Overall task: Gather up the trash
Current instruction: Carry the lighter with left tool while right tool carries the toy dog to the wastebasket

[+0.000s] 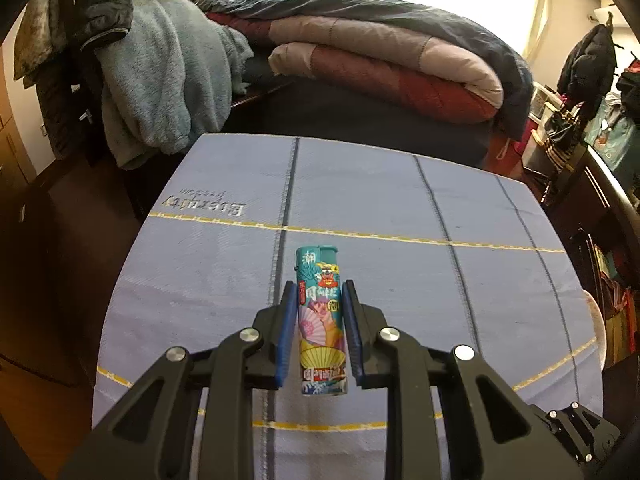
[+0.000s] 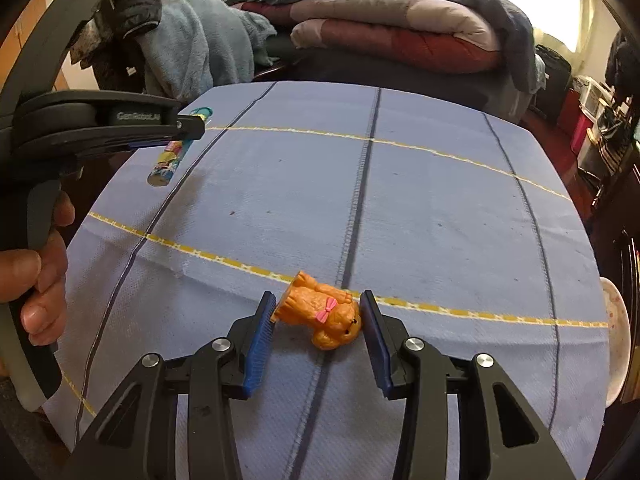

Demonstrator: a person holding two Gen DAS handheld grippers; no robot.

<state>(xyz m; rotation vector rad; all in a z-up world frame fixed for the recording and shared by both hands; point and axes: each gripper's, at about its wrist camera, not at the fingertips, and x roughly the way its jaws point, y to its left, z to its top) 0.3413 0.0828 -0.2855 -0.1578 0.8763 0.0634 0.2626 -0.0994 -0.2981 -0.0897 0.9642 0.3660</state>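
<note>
A teal lighter point(image 1: 322, 320) printed with colourful cartoon art is held between the blue pads of my left gripper point(image 1: 318, 294), lifted above the blue cloth-covered table point(image 1: 400, 200). It also shows in the right wrist view point(image 2: 176, 152), under the left gripper point(image 2: 188, 130) at the far left. An orange toy dog point(image 2: 322, 312) with a pink bow lies on its side on the cloth between the fingers of my right gripper point(image 2: 318, 304). The right jaws are open around it, pads close to or just touching its ends.
A bed with folded quilts point(image 1: 380, 60) and a blue fleece blanket point(image 1: 160, 80) stands behind the table. A pale round object point(image 2: 616, 332) sits off the table's right edge. Cluttered shelves and bags point(image 1: 592, 128) fill the right side.
</note>
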